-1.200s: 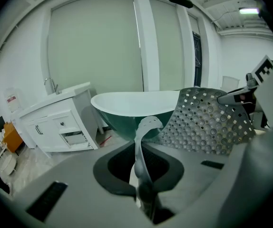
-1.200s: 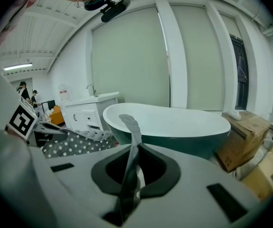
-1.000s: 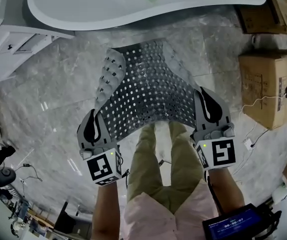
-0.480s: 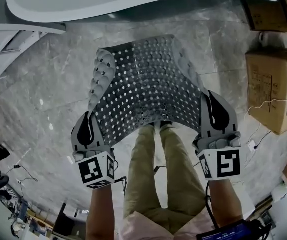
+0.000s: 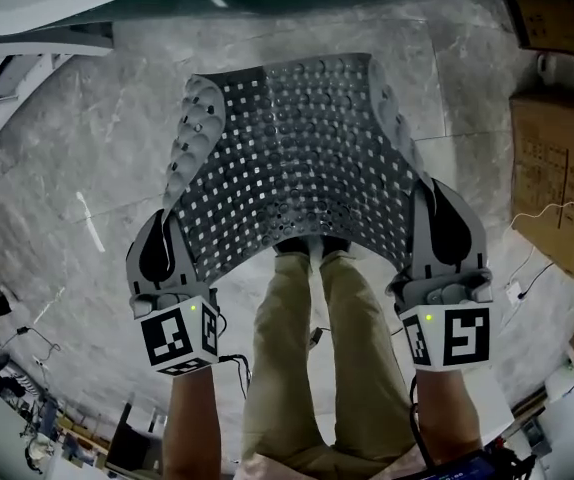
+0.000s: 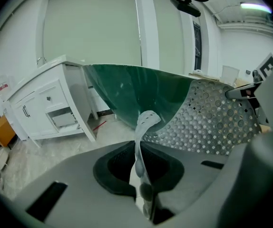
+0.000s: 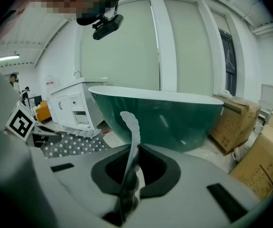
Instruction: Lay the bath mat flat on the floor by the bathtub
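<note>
Bath mat (image 5: 297, 158) | left gripper (image 5: 164, 230), right gripper (image 5: 435, 206) clenched on its edges | bathtub (image 7: 170, 120) ahead, boxes (image 5: 559, 173) right

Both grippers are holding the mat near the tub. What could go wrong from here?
1. The left gripper and right gripper each pinch only a thin strip at the bath mat's edge, so it may slip free before it is placed.
2. The mat's side edges curl upward, so it could land folded rather than flat.
3. The person's shoes sit under the near edge, and the mat might drape over them.
</note>
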Demonstrator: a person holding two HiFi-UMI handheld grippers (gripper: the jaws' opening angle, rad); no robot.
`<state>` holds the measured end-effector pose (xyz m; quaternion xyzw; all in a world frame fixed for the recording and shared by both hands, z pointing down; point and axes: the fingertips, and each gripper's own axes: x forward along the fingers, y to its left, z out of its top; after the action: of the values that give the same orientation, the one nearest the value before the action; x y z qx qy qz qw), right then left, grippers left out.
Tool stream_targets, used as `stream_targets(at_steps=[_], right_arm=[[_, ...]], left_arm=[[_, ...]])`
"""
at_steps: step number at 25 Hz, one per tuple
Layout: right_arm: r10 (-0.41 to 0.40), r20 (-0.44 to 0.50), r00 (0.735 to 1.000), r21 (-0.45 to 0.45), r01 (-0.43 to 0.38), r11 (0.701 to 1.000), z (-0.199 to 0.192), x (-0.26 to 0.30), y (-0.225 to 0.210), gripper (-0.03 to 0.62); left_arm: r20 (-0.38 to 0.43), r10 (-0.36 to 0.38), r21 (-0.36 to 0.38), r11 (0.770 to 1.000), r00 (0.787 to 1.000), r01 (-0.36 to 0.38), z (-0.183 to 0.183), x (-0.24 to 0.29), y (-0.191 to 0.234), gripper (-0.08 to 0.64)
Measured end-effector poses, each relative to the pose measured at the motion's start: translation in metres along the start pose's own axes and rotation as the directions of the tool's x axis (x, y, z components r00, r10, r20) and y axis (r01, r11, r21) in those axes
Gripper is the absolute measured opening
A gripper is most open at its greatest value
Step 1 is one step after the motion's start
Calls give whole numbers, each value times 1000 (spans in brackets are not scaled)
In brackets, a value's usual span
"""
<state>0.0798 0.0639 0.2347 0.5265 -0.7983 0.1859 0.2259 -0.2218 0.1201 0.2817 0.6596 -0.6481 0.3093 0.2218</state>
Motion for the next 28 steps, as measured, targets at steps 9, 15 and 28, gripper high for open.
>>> stream_targets(at_steps=[9, 15, 28], right_arm=[[39, -37, 999, -47, -41, 998, -39, 18, -1, 26], [43, -47, 998, -50, -45, 998, -58, 33, -1, 26], [41, -40, 998, -52, -43, 998, -92, 70, -9, 26]], left_arm=[[-15, -12, 33, 999, 1000, 13, -30, 28, -2, 38], [-26, -7, 29, 1000, 1000, 8, -46, 46, 1, 38], [-37, -17, 40, 999, 999, 18, -74, 92, -1, 38]])
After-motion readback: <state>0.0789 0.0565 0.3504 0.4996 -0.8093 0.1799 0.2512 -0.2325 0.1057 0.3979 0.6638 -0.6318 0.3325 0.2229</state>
